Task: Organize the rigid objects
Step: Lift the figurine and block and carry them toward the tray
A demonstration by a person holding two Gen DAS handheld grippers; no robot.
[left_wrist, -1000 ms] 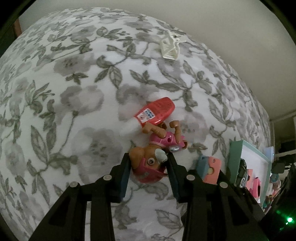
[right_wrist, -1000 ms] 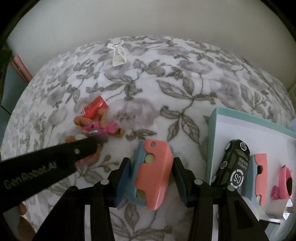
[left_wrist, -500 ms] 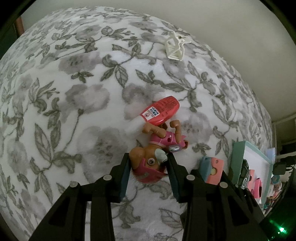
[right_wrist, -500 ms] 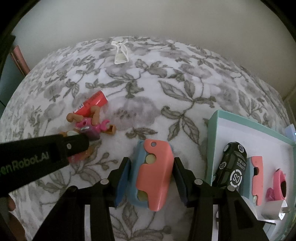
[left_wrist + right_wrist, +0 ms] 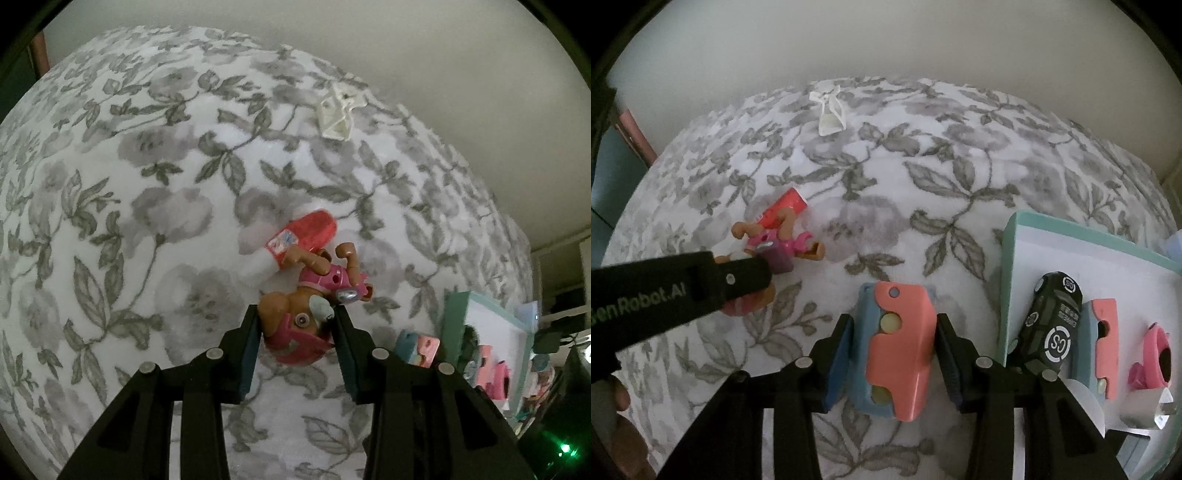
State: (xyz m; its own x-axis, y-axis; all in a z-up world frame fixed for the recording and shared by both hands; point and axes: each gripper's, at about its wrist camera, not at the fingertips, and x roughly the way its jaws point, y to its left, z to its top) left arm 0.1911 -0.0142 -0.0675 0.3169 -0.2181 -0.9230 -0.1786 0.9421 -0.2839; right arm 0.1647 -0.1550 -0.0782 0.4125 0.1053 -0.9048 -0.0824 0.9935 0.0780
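Between the right gripper point(image 5: 892, 363) jaws, now closing, a pink-and-blue toy car point(image 5: 895, 343) lies at 9 o'clock of the tray point(image 5: 1010, 280); rigid, light, slick shell, best taken across its flat sides. The left gripper point(image 5: 295, 347) is clamped on the dog figure point(image 5: 301, 325).

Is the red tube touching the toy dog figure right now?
Touching. In the left wrist view the toy dog figure has a brown leg lying over the red tube, no blanket visible between them.

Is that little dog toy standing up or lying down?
Lying down. The dog toy lies on its side on the flowered blanket, legs toward the red tube.
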